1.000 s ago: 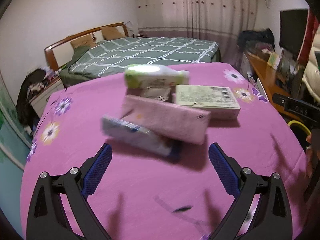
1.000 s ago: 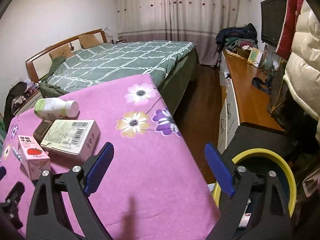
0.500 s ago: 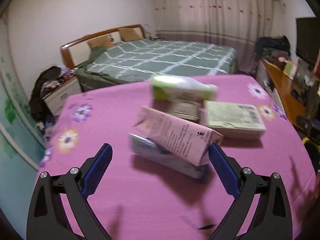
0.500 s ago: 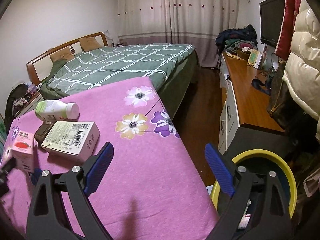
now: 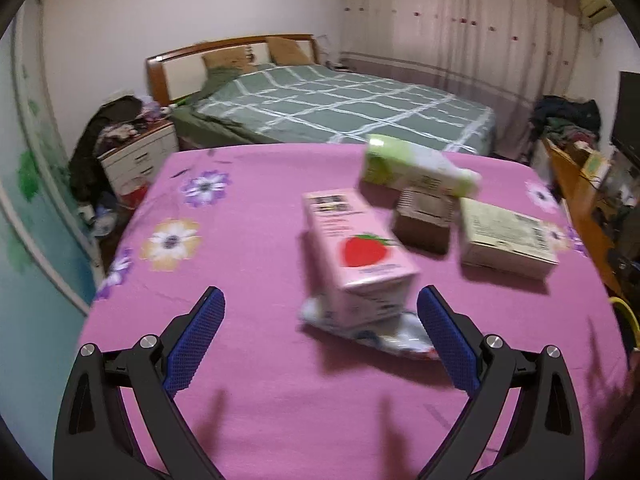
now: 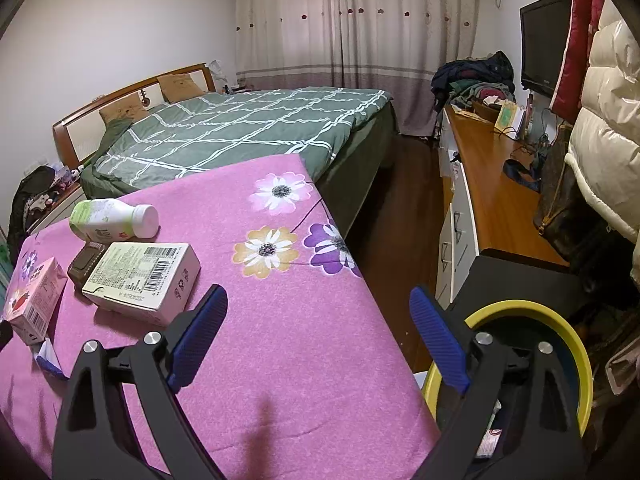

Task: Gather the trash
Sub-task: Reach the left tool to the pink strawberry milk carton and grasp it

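Pink flowered cloth covers the table that carries the trash, in a bedroom. Nearest, the left hand-held gripper hovers over the cloth with its blue pads spread wide and nothing between them. Just beyond, nearer its right pad, a crumpled white-and-blue wrapper lies flat, and a pink strawberry milk carton rests on top of it, tilted. Farther back sit a brown packet, a beige barcoded box to its right, and a green-and-white bottle on its side behind them; motion blur softens these items in the left wrist view. The right hand-held gripper is likewise wide apart and empty, poised over the table's right edge. Beside that edge stands a yellow-rimmed bin with some litter inside. Beyond the table: a bed with a green checked cover, a wooden sideboard, curtains.
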Demonstrator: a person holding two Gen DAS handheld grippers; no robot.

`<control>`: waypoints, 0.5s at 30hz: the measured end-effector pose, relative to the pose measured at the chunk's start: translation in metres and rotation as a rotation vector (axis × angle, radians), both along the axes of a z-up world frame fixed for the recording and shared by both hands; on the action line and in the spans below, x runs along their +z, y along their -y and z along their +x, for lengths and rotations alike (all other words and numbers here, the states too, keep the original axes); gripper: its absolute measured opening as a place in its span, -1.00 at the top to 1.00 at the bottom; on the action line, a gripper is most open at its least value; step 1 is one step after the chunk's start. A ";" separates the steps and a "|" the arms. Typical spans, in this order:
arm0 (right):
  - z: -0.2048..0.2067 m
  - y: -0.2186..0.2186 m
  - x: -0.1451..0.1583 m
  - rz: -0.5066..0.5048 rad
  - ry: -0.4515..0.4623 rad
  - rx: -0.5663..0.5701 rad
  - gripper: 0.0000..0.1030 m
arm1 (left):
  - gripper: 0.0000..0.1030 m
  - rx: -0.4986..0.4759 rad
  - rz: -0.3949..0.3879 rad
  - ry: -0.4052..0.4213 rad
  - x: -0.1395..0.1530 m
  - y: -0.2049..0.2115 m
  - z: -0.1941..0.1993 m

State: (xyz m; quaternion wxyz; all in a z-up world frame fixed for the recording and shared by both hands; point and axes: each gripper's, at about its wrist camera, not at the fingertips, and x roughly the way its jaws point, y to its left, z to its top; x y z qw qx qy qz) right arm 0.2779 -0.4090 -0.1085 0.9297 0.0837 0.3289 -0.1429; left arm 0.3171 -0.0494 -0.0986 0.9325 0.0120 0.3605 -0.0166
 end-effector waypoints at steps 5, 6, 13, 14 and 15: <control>0.000 0.000 0.000 0.001 -0.003 0.000 -0.71 | -0.85 -0.018 0.015 -0.015 -0.004 0.029 0.017; 0.000 0.000 0.000 0.000 -0.003 0.001 -0.71 | -0.85 0.000 0.020 -0.031 -0.006 0.032 0.025; 0.001 -0.002 0.000 -0.008 -0.007 0.013 -0.71 | -0.54 0.112 -0.042 -0.187 -0.020 0.015 0.078; 0.001 -0.002 0.000 -0.008 -0.008 0.014 -0.71 | -0.47 0.121 -0.045 -0.208 -0.023 0.014 0.084; 0.001 -0.001 -0.001 -0.007 -0.009 0.015 -0.71 | -0.44 0.128 -0.047 -0.226 -0.026 0.012 0.089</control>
